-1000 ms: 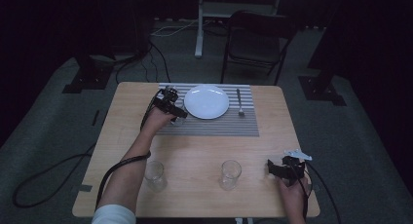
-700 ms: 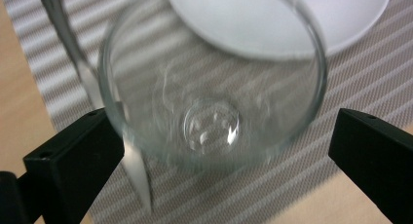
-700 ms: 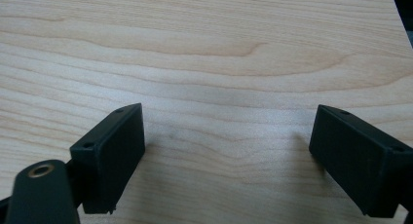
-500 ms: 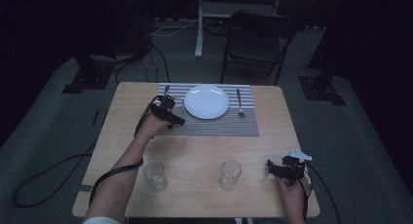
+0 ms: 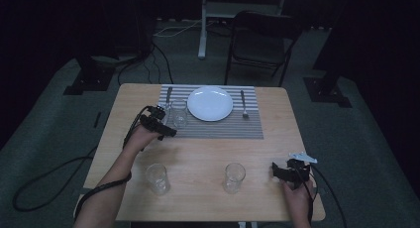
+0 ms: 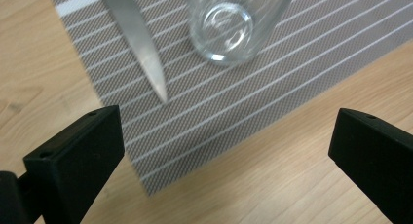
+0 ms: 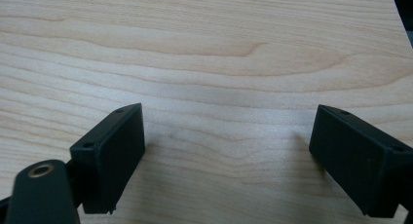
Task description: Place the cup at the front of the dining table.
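Left tool (image 6: 224, 151) gaping, glass (image 6: 234, 24) clear, placemat (image 6: 272, 83) edge below

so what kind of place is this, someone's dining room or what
More likely a dark studio or lab than a home. A lone wooden table carries a staged setting, a striped placemat and white plate, while cables and stand bases sit on the carpet around it.

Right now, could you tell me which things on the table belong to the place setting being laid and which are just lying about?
In the job:
- glass on the mat, just ahead of the open left gripper
- mat
- plate
- knife
- fork

Lying about for now:
- two near glasses
- right gripper, open over bare table
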### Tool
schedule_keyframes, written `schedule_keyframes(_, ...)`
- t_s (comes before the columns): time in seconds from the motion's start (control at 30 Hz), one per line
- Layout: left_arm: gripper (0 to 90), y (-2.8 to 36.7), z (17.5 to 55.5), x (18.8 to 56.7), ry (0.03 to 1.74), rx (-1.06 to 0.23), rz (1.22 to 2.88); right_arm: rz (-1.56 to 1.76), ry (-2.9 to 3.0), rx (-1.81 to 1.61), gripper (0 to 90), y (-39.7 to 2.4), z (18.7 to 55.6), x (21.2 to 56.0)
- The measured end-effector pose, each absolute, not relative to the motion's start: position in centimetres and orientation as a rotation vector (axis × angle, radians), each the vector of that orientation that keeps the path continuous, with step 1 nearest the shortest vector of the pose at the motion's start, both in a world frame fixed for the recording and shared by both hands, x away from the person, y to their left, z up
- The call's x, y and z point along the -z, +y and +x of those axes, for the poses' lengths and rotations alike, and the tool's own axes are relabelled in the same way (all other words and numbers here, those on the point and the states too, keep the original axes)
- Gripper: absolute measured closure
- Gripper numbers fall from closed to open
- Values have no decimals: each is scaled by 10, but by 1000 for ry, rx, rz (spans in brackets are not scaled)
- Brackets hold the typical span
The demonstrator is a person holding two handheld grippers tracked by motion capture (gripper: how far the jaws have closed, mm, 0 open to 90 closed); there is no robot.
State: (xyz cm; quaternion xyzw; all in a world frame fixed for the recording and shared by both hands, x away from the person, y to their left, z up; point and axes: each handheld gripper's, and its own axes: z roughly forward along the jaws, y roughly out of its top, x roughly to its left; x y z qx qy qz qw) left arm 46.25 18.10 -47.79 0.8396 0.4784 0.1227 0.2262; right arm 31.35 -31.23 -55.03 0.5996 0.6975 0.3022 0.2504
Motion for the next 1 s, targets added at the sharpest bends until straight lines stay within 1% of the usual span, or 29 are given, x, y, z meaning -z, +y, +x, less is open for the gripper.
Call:
schedule_keyframes(0.07, 1, 186, 459, 480, 1330, -328, 2314, 1632, 1899, -823, 127, -312, 313, 550)
schedule_keyframes(0.17, 2, 193, 453, 482, 1346, -347, 2302, 1633, 1898, -823, 126, -312, 313, 550)
schedule_keyframes(0.23, 2, 201, 447, 485, 1368, -323, 2288, 1633, 1898, -823, 126, -312, 314, 550)
schedule_keyframes(0.43, 2, 214, 433, 492, 1394, -317, 2246, 1634, 1898, -823, 126, -312, 314, 550)
schedule_keyframes(0.5, 2, 221, 428, 495, 1409, -347, 2220, 1634, 1898, -824, 127, -312, 314, 550)
schedule_keyframes(0.57, 2, 229, 422, 496, 1421, -379, 2167, 1633, 1898, -823, 126, -312, 314, 550)
schedule_keyframes(0.6, 2, 235, 417, 497, 1427, -401, 2116, 1633, 1898, -823, 126, -312, 314, 550)
schedule_keyframes(0.67, 2, 238, 414, 498, 1433, -413, 2100, 1633, 1898, -823, 126, -312, 314, 550)
schedule_keyframes(0.7, 2, 244, 408, 500, 1443, -454, 2075, 1633, 1898, -823, 126, -312, 314, 550)
schedule_keyframes(0.77, 2, 244, 408, 500, 1443, -454, 2075, 1633, 1898, -823, 126, -312, 314, 550)
schedule_keyframes(0.8, 2, 251, 402, 502, 1464, -495, 2054, 1633, 1898, -823, 126, -312, 314, 550)
schedule_keyframes(0.93, 2, 261, 392, 504, 1479, -559, 2014, 1633, 1897, -823, 126, -312, 314, 550)
schedule_keyframes(1.0, 2, 266, 388, 505, 1491, -551, 1997, 1634, 1896, -823, 126, -312, 314, 550)
